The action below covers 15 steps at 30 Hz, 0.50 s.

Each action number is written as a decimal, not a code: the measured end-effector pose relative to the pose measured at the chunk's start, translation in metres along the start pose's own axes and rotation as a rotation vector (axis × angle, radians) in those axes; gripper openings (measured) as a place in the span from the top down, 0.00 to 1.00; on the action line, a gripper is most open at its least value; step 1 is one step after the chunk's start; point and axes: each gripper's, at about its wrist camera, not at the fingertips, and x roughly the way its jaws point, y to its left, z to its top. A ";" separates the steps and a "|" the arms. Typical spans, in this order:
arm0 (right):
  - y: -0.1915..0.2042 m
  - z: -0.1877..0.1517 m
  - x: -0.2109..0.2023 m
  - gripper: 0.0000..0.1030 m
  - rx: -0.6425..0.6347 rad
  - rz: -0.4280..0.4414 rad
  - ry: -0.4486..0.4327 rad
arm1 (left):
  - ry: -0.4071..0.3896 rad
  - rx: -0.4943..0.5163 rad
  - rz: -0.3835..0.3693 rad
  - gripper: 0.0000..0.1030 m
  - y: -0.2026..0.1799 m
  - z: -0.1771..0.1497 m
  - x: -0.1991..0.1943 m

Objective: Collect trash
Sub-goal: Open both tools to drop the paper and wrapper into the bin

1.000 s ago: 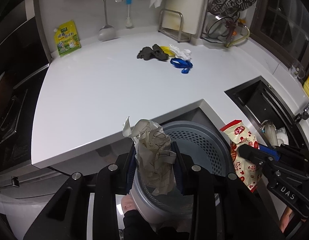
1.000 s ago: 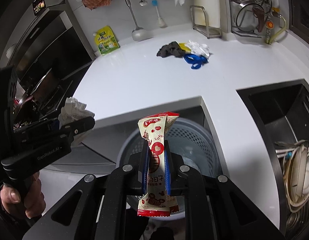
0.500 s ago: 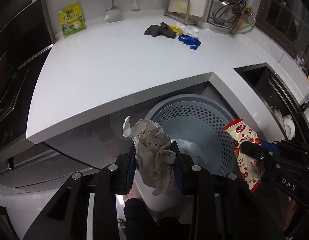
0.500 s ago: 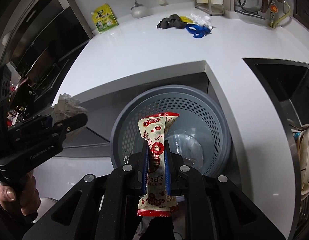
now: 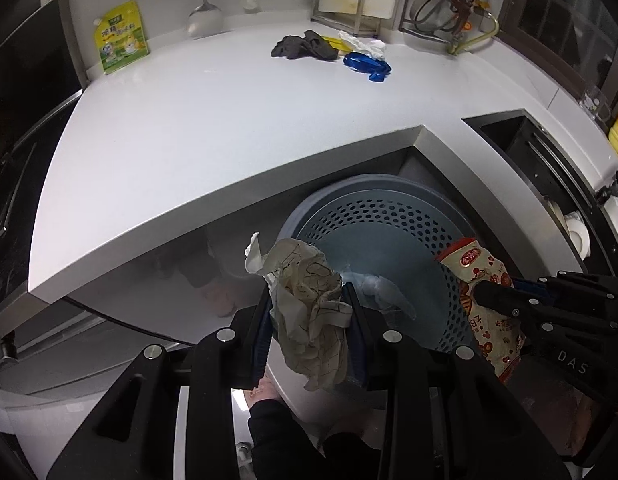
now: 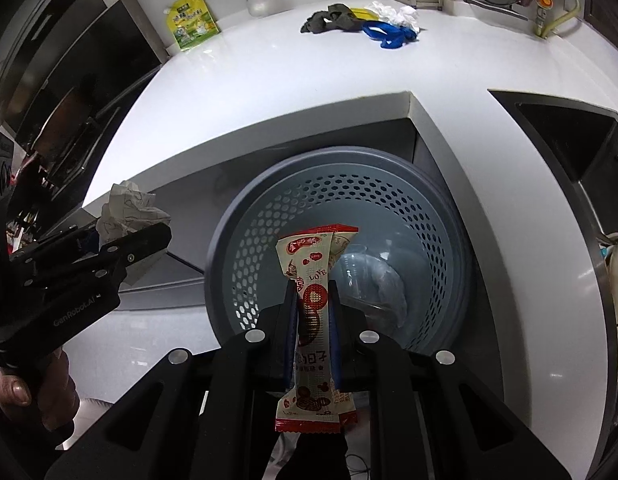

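The left gripper (image 5: 309, 328) is clamped on a crumpled paper wad (image 5: 309, 312) above the near rim of the perforated grey bin (image 5: 389, 216). The right gripper (image 6: 313, 332) pinches a red-and-white snack wrapper (image 6: 313, 312) at mid-length. Its long axis runs along the fingers, its far end over the bin's opening.

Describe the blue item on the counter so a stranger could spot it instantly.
Start at the white counter and look toward the back wall, near the dish rack. In the small pile there, the blue strap lies beside a dark rag and white crumpled plastic.
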 end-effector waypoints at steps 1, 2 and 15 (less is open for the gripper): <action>0.000 0.000 0.001 0.87 0.005 -0.001 0.002 | 0.003 0.005 -0.005 0.69 0.000 0.000 0.002; -0.001 0.001 0.002 0.87 0.009 -0.001 0.004 | 0.007 0.006 -0.010 0.69 0.000 0.000 0.003; -0.002 0.001 0.004 0.87 0.058 -0.005 -0.004 | 0.060 0.038 -0.032 0.69 -0.006 0.003 0.017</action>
